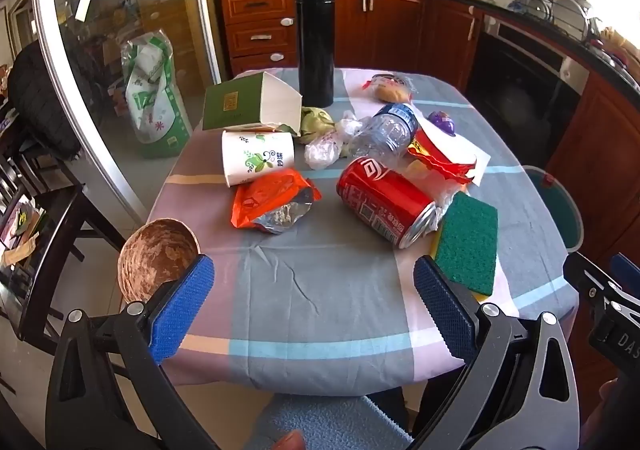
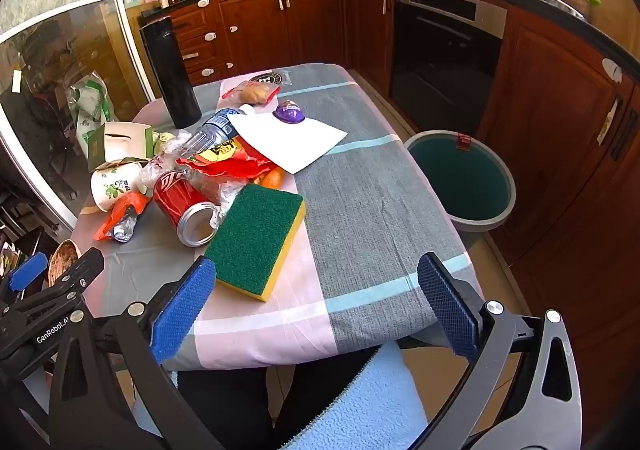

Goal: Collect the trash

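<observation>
both grippers hang over the near edge of the table [image 1: 320,290], tilted down, jaws spread wide and holding nothing. ahead of the left gripper [image 1: 314,306] lie a red can [image 1: 384,200] on its side, an orange wrapper [image 1: 272,202] and a paper cup [image 1: 258,156]. just ahead of the right gripper [image 2: 316,306], toward its left finger, lies a green sponge [image 2: 256,238]; the bin [image 2: 460,178] stands off to its right, beside the table.

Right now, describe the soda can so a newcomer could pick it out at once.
Start at the table with the checked cloth and look into the litter heap in its middle. The red soda can lies on its side at the near edge of the heap, beside the green sponge. It is the only metal cylinder, its silver end facing you.
</observation>
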Demonstrator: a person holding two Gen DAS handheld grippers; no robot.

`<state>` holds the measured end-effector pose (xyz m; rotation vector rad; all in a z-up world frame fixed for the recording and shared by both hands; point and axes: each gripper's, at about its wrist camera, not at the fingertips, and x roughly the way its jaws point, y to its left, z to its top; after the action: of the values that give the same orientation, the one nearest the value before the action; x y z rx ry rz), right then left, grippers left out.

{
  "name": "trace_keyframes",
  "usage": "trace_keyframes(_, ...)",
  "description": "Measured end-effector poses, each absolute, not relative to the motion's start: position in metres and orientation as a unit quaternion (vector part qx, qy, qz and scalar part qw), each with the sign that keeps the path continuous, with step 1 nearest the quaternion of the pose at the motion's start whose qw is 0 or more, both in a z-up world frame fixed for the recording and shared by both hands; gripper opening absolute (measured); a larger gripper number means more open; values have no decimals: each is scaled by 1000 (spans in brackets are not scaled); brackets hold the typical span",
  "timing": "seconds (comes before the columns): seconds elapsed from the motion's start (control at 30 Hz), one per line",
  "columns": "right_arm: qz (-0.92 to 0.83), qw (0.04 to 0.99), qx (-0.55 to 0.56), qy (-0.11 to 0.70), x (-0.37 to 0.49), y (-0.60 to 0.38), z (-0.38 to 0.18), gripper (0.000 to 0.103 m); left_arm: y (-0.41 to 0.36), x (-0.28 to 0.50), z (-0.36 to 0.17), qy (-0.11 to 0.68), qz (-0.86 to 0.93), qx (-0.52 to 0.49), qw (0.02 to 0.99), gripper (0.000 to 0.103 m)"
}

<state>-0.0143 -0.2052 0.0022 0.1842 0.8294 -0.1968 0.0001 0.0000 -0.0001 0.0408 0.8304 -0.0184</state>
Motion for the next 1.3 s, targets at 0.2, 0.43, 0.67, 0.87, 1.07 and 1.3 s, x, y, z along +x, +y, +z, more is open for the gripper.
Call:
trace_keyframes(0.2, -96, 905, 90, 404, -14, -205, 1, 97, 0, 0, 0, 404, -10, 19, 914, 99)
trace_keyframes(0.43, -95, 904, 90, 406, -11, -203, 3, 97, -1, -2, 3, 396, -34, 15, 917, 99)
trace_keyframes(0.67, -104, 903, 89, 408, -13, -206, 1, 97, 6, -4, 8, 382, -38, -6, 923, 99)
trace_keyframes(0.87, -106, 904, 90, 404, -15, -207, 4, 97, 4, -8, 11, 376, -44, -5, 925, 99)
trace_keyframes(1.07, -109, 903, 95, 405, -15, -211, 5, 97, 1, -9, 12, 377, -51, -4, 925, 99)
trace_keyframes(1.3, -111, 901, 95, 409, -13, -212, 4, 97, 0, -7, 15, 374, -47, 6, 926, 99)
